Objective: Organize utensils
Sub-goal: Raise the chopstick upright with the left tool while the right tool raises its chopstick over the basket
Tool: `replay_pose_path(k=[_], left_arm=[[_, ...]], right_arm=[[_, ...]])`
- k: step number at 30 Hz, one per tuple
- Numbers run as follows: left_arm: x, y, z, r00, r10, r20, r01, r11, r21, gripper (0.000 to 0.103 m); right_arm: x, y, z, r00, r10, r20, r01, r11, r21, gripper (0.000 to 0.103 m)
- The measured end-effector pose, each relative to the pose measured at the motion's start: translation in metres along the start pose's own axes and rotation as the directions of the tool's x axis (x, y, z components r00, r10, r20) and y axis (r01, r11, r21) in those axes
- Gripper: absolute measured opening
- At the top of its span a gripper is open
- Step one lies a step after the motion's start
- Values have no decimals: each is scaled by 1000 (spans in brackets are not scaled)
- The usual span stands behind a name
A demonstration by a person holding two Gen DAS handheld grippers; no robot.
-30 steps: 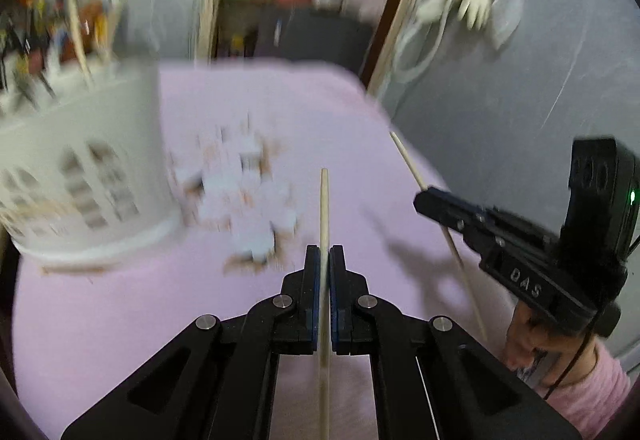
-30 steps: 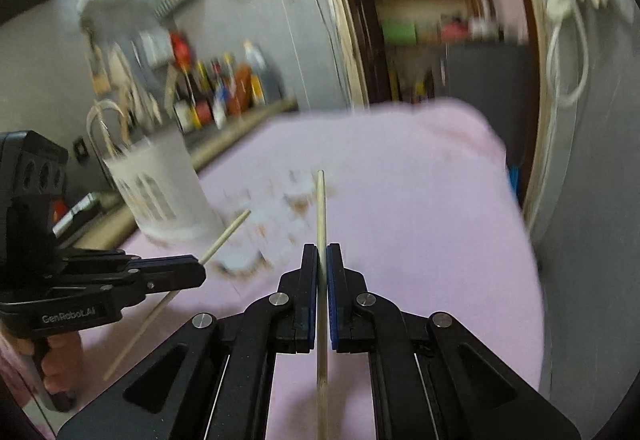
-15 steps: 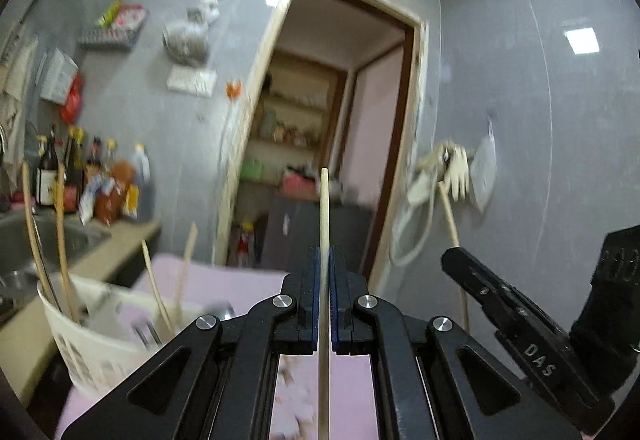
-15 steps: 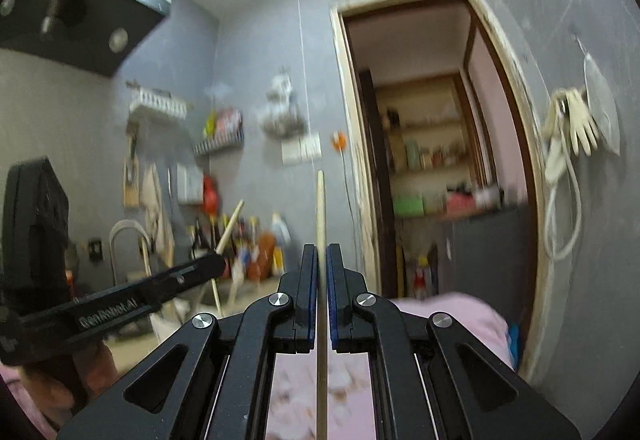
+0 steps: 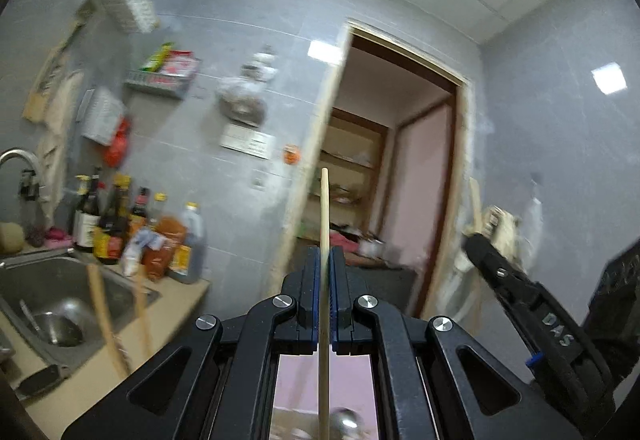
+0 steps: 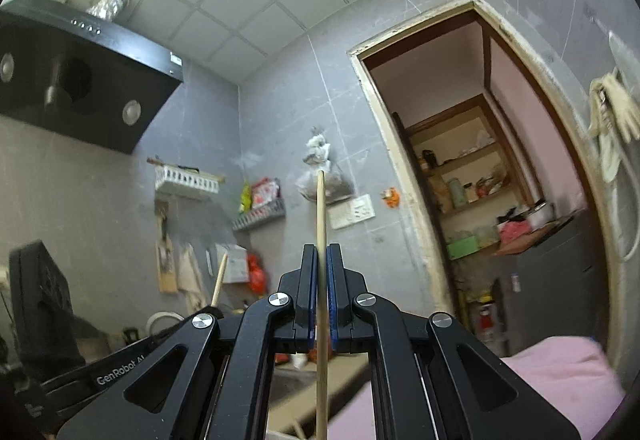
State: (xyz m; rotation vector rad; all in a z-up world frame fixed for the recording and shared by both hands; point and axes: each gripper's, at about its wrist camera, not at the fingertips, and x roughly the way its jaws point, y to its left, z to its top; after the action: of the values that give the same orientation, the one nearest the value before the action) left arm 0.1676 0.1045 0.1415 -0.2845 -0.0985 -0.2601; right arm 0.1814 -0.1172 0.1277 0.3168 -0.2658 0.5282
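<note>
In the left wrist view my left gripper (image 5: pixel 325 252) is shut on a thin wooden chopstick (image 5: pixel 324 199) that points up past the fingertips toward the wall. In the right wrist view my right gripper (image 6: pixel 321 250) is shut on a second chopstick (image 6: pixel 320 207) in the same way. Each gripper shows in the other's view, raised beside it: the right gripper (image 5: pixel 474 244) at the right, the left gripper (image 6: pixel 209 311) at lower left with its chopstick (image 6: pixel 219 280). Two more chopsticks (image 5: pixel 105 320) stand up at lower left; what holds them is out of frame.
A steel sink (image 5: pixel 44 304) and a row of bottles (image 5: pixel 120 232) line the counter on the left. The pink-covered table (image 6: pixel 560 380) lies low on the right. A black range hood (image 6: pixel 80 79) hangs at upper left, and an open doorway (image 6: pixel 480 179) is ahead.
Both grippers have risen and tipped upward, so the views swung from the pink table and white basket to the wall, doorway and ceiling. Each still grips its chopstick.
</note>
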Motion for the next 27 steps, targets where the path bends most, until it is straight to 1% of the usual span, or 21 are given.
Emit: replay_pose_path(k=[2,5,7,10,14,16,21,27], left_arm=[[3,21,2,999,37,15,-36,999,-29,2],[7,53,3,996,86,39,-82,993,-85,2],[11,73,2,992,113,50,-105,986,-130,2],[12,92,-3,988,140,65,-126,976,-177,2],[15,104,-11,978,193,81,-174,964,-199,2],[19,109,-15,976,205,74,-186,961,-206,2],[23,108,-26,963,257,76,-240,954,-181,2],[27,102,-38,961,270,63,-260,955,-140,2]], right_arm=[[14,2,-7,1000,30,7,-30,999,38,3],[26,5,-17,998,55,8,-55,997,60,3],[32,7,-26,999,54,1,-54,997,57,3],[34,5,-39,999,49,-8,-48,997,60,3],[39,1,-54,999,16,-28,-14,998,53,3],[41,-2,-60,999,2,-40,1,998,60,3],[45,-7,-69,998,-21,-63,25,998,57,3],[48,-3,-76,996,-17,-82,20,999,37,3]])
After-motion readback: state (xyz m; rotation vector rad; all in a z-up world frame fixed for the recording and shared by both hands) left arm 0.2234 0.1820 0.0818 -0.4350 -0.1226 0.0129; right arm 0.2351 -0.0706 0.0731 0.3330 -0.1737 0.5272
